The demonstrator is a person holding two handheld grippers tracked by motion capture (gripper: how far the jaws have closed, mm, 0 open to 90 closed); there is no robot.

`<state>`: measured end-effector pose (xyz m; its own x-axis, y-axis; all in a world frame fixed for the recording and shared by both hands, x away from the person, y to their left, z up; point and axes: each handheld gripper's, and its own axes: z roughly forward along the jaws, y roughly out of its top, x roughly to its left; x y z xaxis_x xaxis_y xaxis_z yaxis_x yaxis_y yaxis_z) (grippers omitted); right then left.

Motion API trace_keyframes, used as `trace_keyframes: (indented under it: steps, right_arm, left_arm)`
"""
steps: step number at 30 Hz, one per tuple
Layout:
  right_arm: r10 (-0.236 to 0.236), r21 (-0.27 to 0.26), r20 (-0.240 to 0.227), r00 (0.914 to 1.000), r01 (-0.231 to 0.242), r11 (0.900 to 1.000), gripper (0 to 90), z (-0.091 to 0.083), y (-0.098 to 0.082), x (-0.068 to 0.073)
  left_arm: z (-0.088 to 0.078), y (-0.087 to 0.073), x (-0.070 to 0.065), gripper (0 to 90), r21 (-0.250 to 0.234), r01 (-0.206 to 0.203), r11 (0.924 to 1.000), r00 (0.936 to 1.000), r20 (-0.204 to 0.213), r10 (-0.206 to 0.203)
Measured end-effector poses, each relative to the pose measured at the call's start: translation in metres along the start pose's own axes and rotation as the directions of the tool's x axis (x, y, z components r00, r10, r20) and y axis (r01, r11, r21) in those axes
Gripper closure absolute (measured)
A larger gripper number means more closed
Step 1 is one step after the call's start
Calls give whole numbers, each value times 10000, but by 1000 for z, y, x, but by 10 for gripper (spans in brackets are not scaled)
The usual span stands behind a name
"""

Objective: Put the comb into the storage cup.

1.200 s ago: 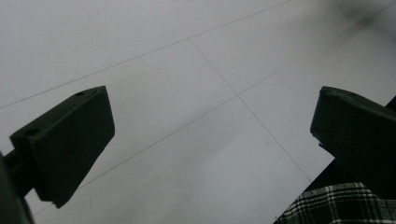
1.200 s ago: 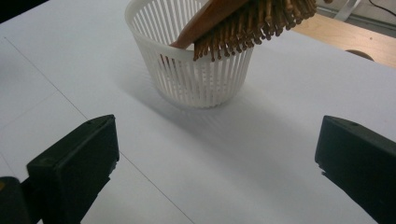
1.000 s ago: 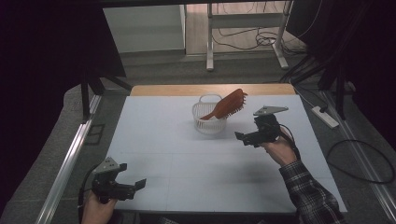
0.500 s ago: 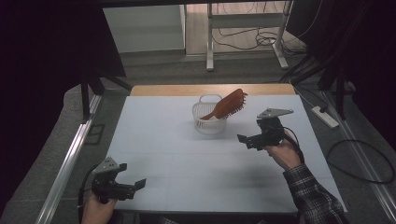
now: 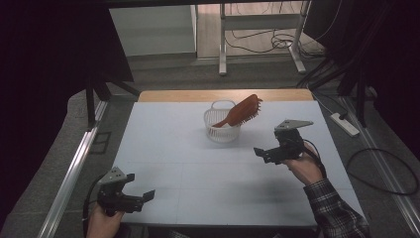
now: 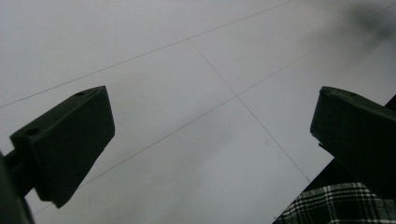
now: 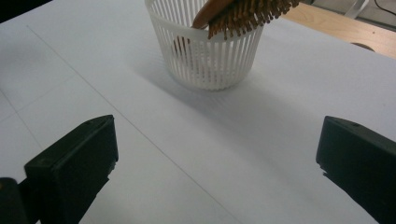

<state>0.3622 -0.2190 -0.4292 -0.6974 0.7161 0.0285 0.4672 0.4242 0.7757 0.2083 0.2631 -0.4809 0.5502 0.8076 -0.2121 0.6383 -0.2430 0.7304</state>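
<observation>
A brown hairbrush point(image 5: 242, 111) leans in a white slatted basket point(image 5: 221, 128) at the far middle of the white table point(image 5: 188, 163), its bristled head sticking out over the rim to the right. In the right gripper view the basket point(image 7: 208, 58) and the hairbrush point(image 7: 243, 14) stand ahead. My right gripper point(image 5: 261, 152) is open and empty, held to the right of the basket and nearer. My left gripper point(image 5: 144, 197) is open and empty at the near left edge. The jaws in both gripper views stand wide apart over bare table.
A wooden strip point(image 5: 223, 95) runs along the table's far edge. Metal rails point(image 5: 74, 168) flank the table. A power strip point(image 5: 345, 124) and cables lie on the floor at the right. A plaid sleeve point(image 6: 341, 207) is seen in the left gripper view.
My right gripper has drawn back from the basket toward the near right. The left gripper has stayed put, and the hairbrush rests in the basket as before.
</observation>
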Motion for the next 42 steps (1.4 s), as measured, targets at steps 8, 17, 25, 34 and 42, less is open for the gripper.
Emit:
trace_keyframes:
  steps: [8, 17, 25, 34, 42]
  right_arm:
    - [-83, 192, -100, 9999, 85, 9998, 0, -5, -5, 2]
    - [-7, 222, -139, 9999, 11, 9998, 0, -13, -12, 2]
    - [104, 350, -118, 9999, -100, 9993, 0, -21, -20, 0]
    - [175, 387, -115, 9998, -170, 9991, 0, -28, -25, 0]
    - [223, 486, -59, 9997, -220, 9986, 0, -34, -31, 1]
  left_arm:
    - [0, 0, 0, 0, -6, 0, 10000, 10000, 7, 0]
    - [0, 0, 0, 0, -15, -8, 10000, 10000, 7, 8]
    - [0, 0, 0, 0, -7, -11, 10000, 10000, 1, 11]
    - [0, 0, 0, 1, -1, -18, 10000, 10000, -11, 18]
    - [0, 0, 0, 1, 11, -25, 10000, 10000, -26, 25]
